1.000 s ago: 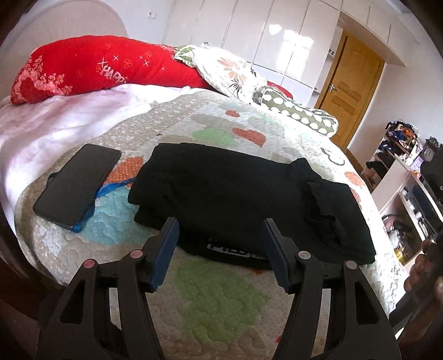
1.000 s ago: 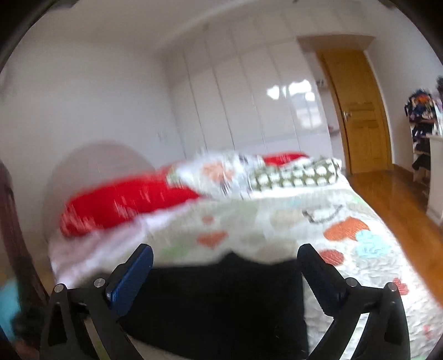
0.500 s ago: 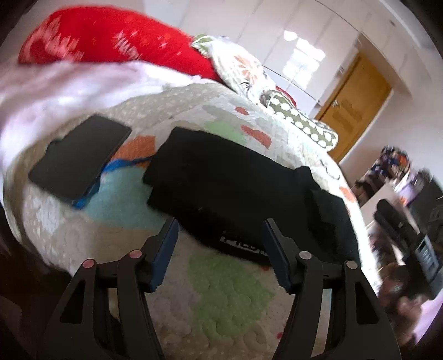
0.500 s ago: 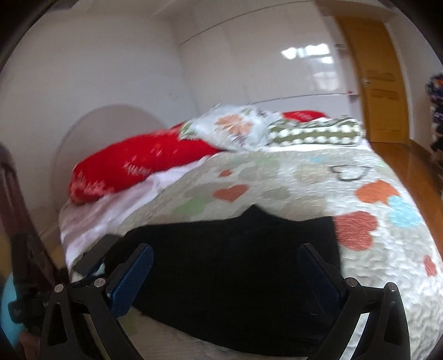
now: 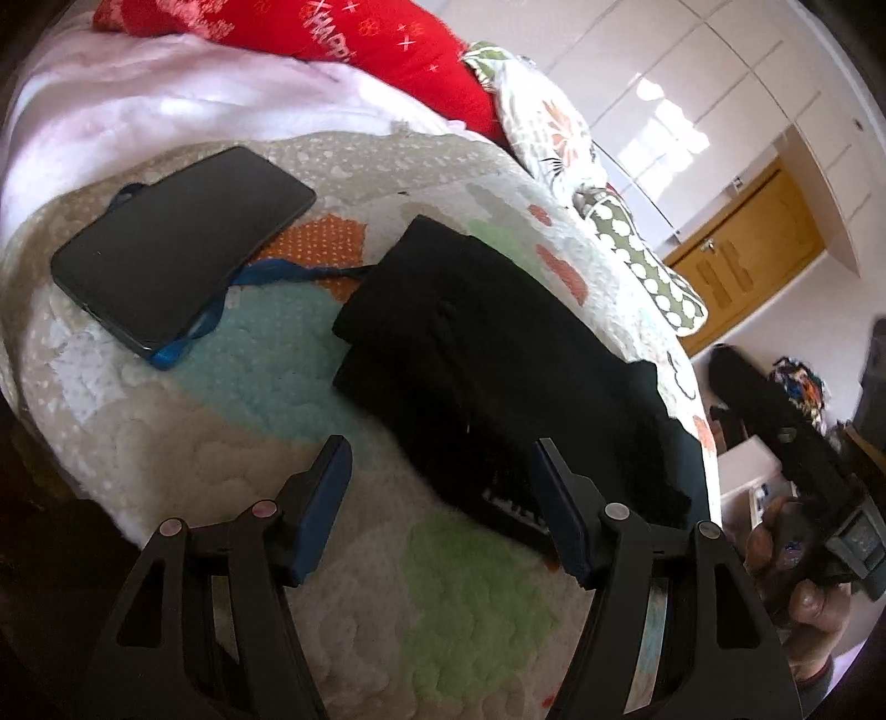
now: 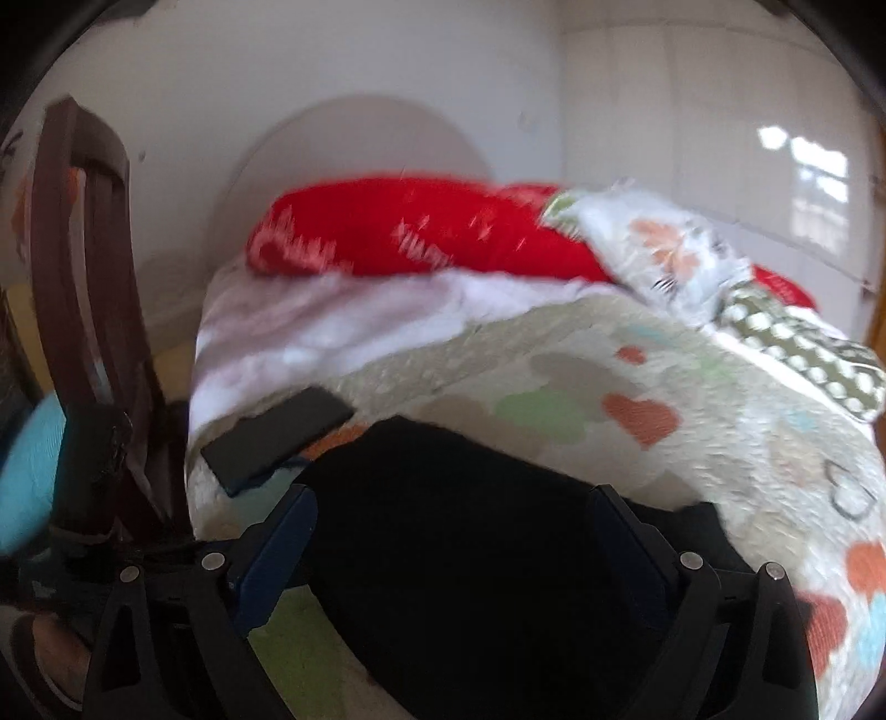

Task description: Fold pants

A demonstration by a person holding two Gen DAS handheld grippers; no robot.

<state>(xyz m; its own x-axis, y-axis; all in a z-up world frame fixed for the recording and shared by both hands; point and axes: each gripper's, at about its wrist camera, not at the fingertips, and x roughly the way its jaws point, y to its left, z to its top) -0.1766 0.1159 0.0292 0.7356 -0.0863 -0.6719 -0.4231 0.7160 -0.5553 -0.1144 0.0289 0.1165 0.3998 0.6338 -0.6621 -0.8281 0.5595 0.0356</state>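
Note:
The black pants (image 5: 498, 360) lie folded into a thick rectangle on the patchwork quilt (image 5: 232, 432), a white-lettered label at their near edge. My left gripper (image 5: 437, 448) hovers open at that near edge, and its right finger (image 5: 559, 498) overlaps the label end with nothing pinched. In the right wrist view the pants (image 6: 470, 554) fill the space between and below the fingers of my right gripper (image 6: 451, 498). Its jaws stand wide and are closing, and the pads do not press the cloth. A hand (image 5: 786, 559) holding that gripper shows at the right edge.
A black phone (image 5: 177, 249) rests on a blue strap (image 5: 288, 274) left of the pants. A red pillow (image 5: 360, 39), floral pillow (image 6: 664, 249) and dotted pillow (image 5: 648, 277) line the bed's far side. A dark wooden chair (image 6: 83, 277) stands by the bed's left edge.
The right gripper swung left across the bed, bringing phone and chair into view, and its jaws narrowed slightly. The left gripper rolled and dropped closer to the pants' near edge.

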